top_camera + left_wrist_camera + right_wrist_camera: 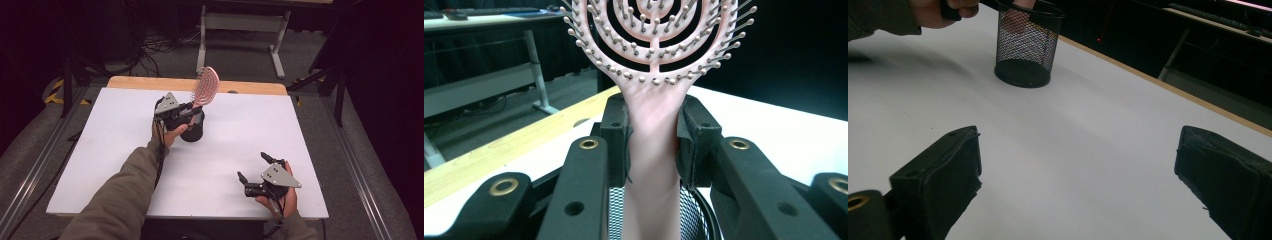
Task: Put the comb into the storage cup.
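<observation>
The left claw, squeezed tight on the pink plastic hairbrush, should lower it straight into the black mesh cup just below, while the right claw rests wide open, holding nothing.

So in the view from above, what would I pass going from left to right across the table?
Left gripper holding the pink hairbrush over the black mesh cup → bare white table → right gripper, jaws open, resting near the front edge.
</observation>
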Demonstrator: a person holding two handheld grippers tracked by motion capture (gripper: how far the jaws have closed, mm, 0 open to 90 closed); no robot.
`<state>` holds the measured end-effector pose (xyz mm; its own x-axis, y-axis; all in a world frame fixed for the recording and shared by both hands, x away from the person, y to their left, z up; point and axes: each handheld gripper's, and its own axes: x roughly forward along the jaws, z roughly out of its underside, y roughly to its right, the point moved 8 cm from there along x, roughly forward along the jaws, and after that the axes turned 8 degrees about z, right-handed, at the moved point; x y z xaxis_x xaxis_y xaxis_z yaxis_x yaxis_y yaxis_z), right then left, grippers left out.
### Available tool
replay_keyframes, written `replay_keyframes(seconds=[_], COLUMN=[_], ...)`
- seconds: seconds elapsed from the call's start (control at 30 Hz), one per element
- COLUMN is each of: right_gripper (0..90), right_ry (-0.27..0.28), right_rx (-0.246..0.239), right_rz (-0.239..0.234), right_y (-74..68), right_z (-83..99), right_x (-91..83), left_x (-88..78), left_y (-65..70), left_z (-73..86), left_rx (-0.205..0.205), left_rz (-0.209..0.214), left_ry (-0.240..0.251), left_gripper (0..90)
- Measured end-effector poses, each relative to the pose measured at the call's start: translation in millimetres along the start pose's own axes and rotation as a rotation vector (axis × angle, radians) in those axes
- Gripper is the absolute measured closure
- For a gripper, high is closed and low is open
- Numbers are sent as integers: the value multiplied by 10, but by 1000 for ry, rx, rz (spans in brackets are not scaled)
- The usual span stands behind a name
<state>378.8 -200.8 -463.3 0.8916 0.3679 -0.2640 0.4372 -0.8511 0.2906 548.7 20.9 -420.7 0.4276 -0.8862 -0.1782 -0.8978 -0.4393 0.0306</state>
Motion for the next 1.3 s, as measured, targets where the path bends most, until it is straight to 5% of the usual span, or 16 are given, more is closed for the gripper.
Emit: replay_keyframes(seconds=[0.9, 1.03, 1.3], right_gripper=[54, 54, 55], right_ry=[-13, -11, -13], right_rx=[-4, -5, -8], right_rz=[-4, -4, -7], right_y=[7, 4, -7], right_z=[37, 34, 35], right_x=[27, 27, 30], left_x=[18, -3, -12], left_y=[-67, -68, -88], left_z=[341, 337, 361], left_rx=[-20, -33, -37], left_rz=[0, 6, -4], left_ry=[-131, -114, -128], left_gripper=[634, 707, 678])
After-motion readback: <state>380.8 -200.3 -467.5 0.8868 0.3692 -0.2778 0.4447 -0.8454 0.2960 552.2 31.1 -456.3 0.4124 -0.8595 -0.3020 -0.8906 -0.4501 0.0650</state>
